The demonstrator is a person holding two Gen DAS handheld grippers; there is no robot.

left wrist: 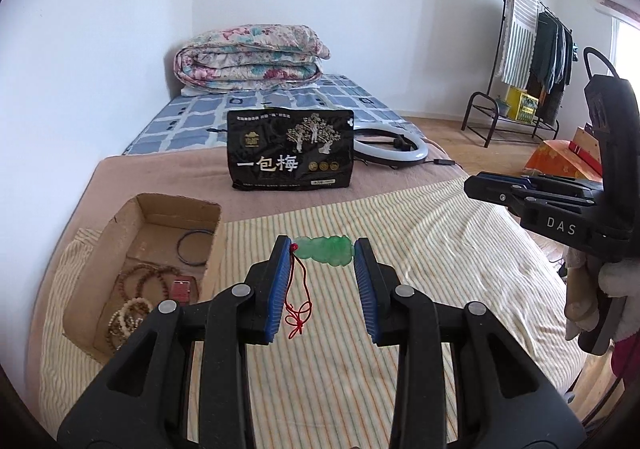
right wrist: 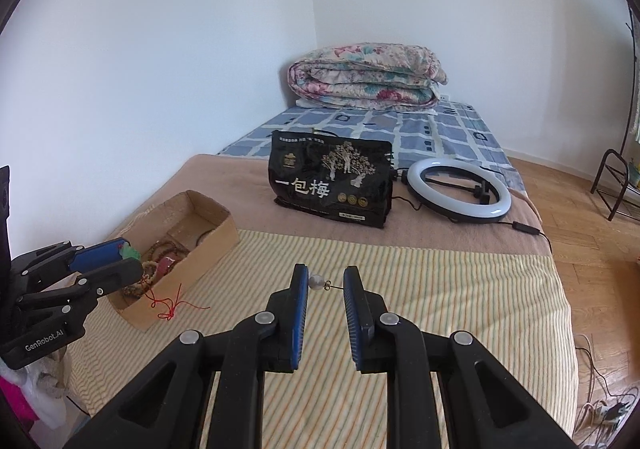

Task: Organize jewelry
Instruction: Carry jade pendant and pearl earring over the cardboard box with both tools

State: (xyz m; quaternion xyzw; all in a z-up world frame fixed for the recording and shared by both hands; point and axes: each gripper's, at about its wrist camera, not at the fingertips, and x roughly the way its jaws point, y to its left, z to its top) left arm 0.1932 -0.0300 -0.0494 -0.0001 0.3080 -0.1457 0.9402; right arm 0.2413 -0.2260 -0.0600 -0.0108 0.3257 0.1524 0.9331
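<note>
My left gripper (left wrist: 322,255) is shut on a green jade pendant (left wrist: 326,252) held crosswise between its blue pads, above the striped cloth. A red cord (left wrist: 298,309) dangles from the pendant's left end. My right gripper (right wrist: 325,284) is shut on a pearl earring (right wrist: 316,282), pinched end to end between the pads, its post pointing right. An open cardboard box (left wrist: 120,233) at the left holds bead bracelets (left wrist: 136,289), a black ring and a small red item. In the right wrist view the left gripper (right wrist: 120,255) hangs beside the box (right wrist: 208,249), which lies behind it.
A black snack bag (left wrist: 291,149) stands behind the striped cloth (left wrist: 440,269), with a ring light (right wrist: 458,193) to its right. A folded floral quilt (left wrist: 252,57) lies at the bed's far end. A clothes rack (left wrist: 532,49) stands on the wooden floor at the right.
</note>
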